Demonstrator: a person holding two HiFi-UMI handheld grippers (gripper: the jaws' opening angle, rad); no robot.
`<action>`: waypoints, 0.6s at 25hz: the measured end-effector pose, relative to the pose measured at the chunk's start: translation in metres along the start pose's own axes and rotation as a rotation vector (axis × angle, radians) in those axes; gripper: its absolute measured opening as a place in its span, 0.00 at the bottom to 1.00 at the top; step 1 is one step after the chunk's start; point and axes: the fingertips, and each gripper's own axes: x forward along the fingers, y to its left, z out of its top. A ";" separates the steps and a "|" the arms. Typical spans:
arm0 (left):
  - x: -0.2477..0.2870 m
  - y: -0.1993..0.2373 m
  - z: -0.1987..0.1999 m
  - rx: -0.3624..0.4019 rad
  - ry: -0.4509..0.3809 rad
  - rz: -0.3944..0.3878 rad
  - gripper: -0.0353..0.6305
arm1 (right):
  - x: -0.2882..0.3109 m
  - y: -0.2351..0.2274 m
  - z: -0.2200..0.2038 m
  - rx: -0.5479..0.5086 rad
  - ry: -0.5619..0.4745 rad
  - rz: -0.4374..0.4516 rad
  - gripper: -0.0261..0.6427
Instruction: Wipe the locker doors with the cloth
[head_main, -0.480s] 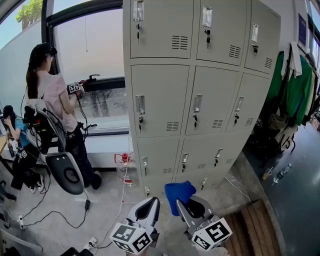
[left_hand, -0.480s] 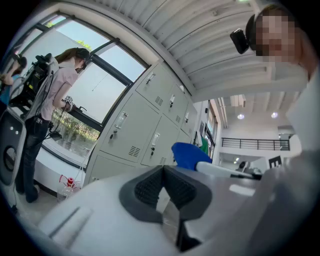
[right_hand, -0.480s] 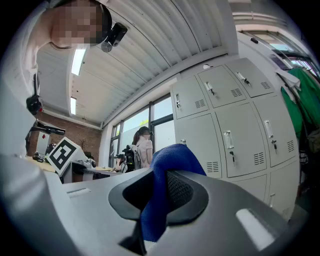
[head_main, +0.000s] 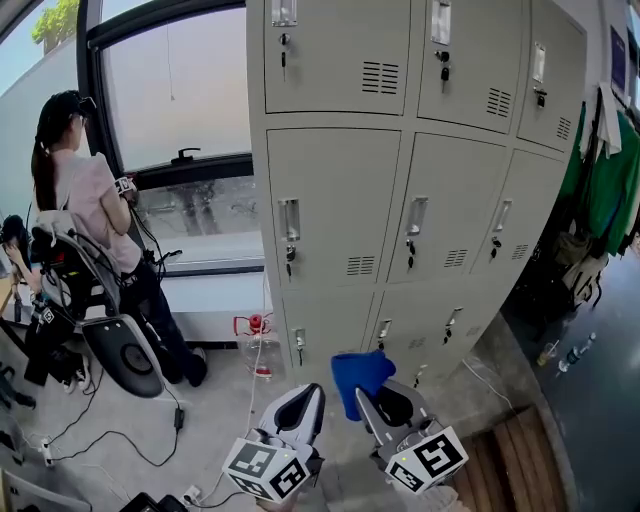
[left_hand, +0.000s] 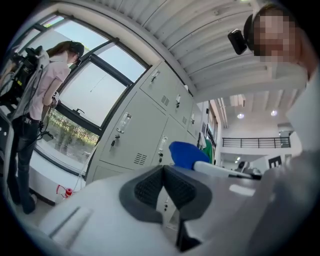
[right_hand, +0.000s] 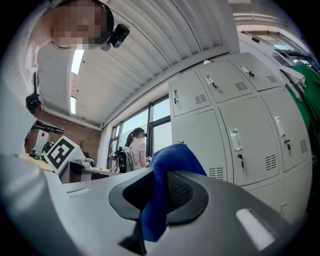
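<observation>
Cloth (head_main: 360, 372) sits clamped in right tongs (head_main: 374, 402), held low, with locker doors (head_main: 340, 205) standing upright ahead and above it; left tongs (head_main: 305, 403) closed on nothing alongside.

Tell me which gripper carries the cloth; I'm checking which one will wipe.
The right gripper: its jaws pinch the blue cloth, while the left gripper has its jaws closed on nothing.

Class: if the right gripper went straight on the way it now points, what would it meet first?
Probably the grey metal locker doors, touched first by the blue cloth clamped in the right gripper. Which door is unclear.
</observation>
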 end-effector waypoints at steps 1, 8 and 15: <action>0.007 0.008 0.005 0.003 -0.002 -0.002 0.05 | 0.011 -0.006 0.000 -0.004 -0.001 -0.005 0.12; 0.054 0.063 0.040 0.048 -0.007 -0.052 0.05 | 0.085 -0.044 0.017 -0.030 -0.049 -0.061 0.12; 0.092 0.094 0.071 0.066 -0.032 -0.172 0.05 | 0.145 -0.063 0.028 -0.088 -0.073 -0.082 0.12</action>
